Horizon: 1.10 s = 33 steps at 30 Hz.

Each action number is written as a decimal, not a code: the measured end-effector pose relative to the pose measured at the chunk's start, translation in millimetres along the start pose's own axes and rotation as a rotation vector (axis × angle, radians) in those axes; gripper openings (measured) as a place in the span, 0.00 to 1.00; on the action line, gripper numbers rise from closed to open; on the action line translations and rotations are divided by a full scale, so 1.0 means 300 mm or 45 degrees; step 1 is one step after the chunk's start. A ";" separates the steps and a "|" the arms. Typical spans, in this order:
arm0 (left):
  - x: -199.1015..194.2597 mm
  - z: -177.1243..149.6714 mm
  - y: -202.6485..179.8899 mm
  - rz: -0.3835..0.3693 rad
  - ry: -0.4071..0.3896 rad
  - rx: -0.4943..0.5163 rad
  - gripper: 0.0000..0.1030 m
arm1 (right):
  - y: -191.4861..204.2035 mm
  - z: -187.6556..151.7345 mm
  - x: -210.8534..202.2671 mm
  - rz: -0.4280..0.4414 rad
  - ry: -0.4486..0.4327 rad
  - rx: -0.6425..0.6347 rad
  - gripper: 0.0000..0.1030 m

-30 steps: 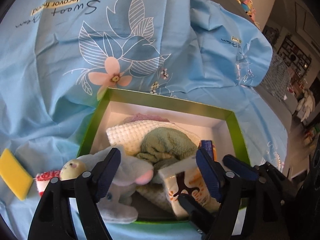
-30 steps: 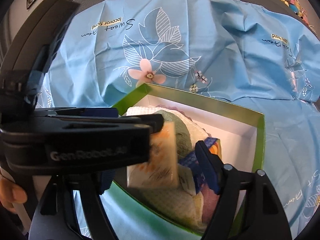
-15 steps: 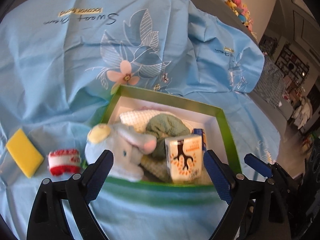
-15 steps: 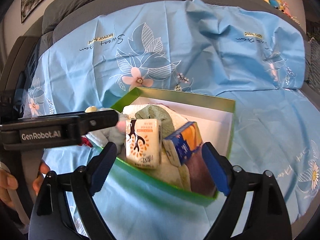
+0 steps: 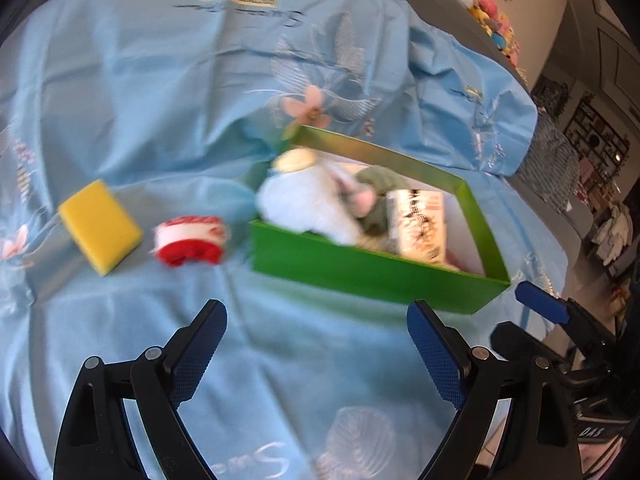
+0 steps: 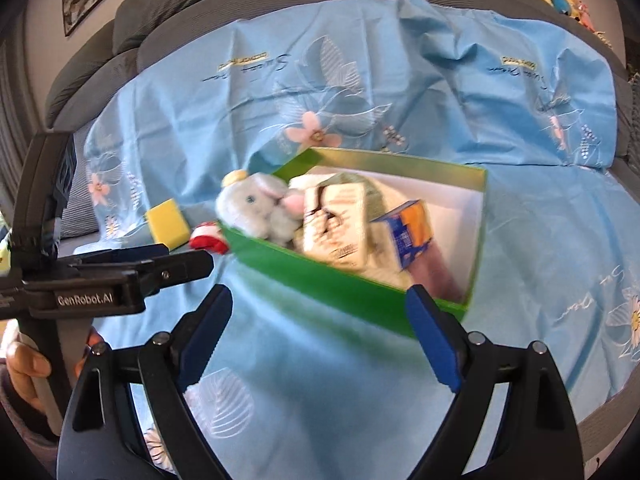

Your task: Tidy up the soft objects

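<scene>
Both the left gripper (image 5: 316, 344) and right gripper (image 6: 318, 326) gape empty; the green box (image 5: 360, 268) sits just ahead of them.

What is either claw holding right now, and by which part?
Nothing. The left claw and right claw both stand open over bare blue sheet, short of the green box. The plush elephant rests in that box.

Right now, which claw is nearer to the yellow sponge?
Left. The left claw is just in front of the yellow sponge; the right claw sits over by the green box.
</scene>
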<state>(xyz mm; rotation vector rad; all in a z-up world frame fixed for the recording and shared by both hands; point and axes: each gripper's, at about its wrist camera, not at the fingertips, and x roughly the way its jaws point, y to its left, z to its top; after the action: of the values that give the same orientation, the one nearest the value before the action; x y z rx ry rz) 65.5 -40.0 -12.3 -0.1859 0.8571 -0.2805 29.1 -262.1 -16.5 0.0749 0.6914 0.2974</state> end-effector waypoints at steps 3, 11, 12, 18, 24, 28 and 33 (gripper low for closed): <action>-0.026 -0.041 0.101 0.053 -0.021 -0.054 0.89 | 0.057 -0.021 0.002 0.027 0.016 -0.017 0.86; -0.016 -0.095 0.490 0.168 -0.020 -0.358 0.89 | 0.243 -0.065 0.062 0.102 0.103 -0.119 0.86; -0.006 -0.092 0.541 0.172 -0.021 -0.405 0.89 | 0.265 -0.070 0.074 0.112 0.116 -0.129 0.86; 0.105 -0.038 0.708 0.158 0.012 -0.541 0.89 | 0.374 -0.087 0.136 0.165 0.169 -0.205 0.86; 0.220 0.037 0.744 0.123 0.003 -0.566 0.89 | 0.385 -0.088 0.184 0.154 0.202 -0.238 0.86; 0.284 0.073 0.748 0.132 0.014 -0.574 0.68 | 0.353 -0.087 0.211 0.139 0.222 -0.204 0.86; 0.292 0.078 0.755 0.072 -0.001 -0.600 0.45 | 0.317 -0.083 0.237 0.129 0.231 -0.163 0.86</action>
<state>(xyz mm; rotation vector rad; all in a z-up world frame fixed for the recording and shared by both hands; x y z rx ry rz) 176.0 147.9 -121.8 -0.5995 0.9162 -0.0209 41.9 -151.1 -63.8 -0.0397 0.8484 0.4490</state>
